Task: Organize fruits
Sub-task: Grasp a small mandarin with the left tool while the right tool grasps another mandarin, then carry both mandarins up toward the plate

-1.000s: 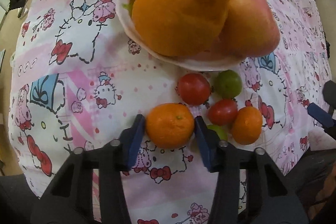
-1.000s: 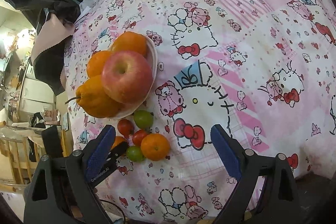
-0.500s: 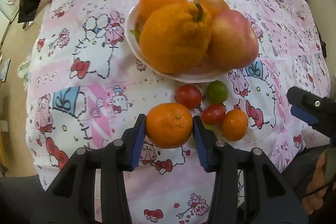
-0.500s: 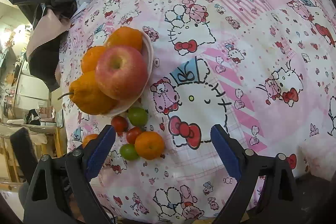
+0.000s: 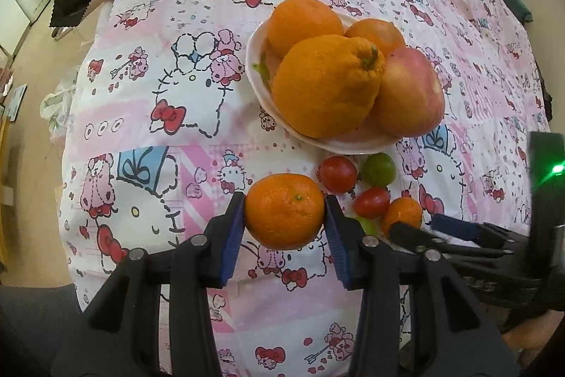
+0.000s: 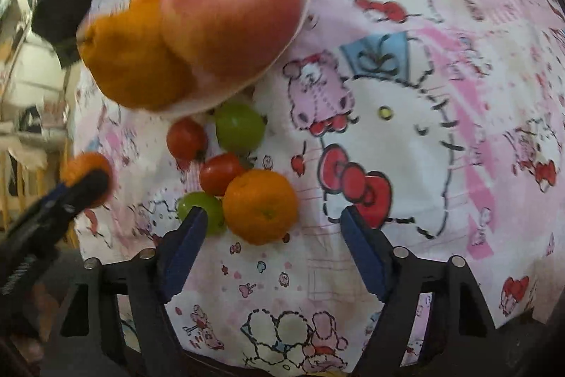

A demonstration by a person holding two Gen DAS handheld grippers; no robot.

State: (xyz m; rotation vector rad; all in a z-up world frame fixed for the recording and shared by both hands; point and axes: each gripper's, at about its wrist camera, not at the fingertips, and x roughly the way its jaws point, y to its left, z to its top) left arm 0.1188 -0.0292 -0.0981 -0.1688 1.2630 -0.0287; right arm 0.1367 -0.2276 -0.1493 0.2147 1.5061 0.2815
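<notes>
Two tools at near edge: left tool [image 5: 285, 228] clenched on mandarin [image 5: 284, 211]; right tool [image 6: 272, 244] closing, released, around small orange [image 6: 260, 205]. Free cloth [image 5: 159, 129] left of plate [image 5: 255, 80].

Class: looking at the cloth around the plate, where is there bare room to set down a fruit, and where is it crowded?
Free: the cloth left of the plate, and the stretch right of the loose fruit. Crowded: just below the plate, where red tomatoes, green fruits and a small mandarin cluster.
</notes>
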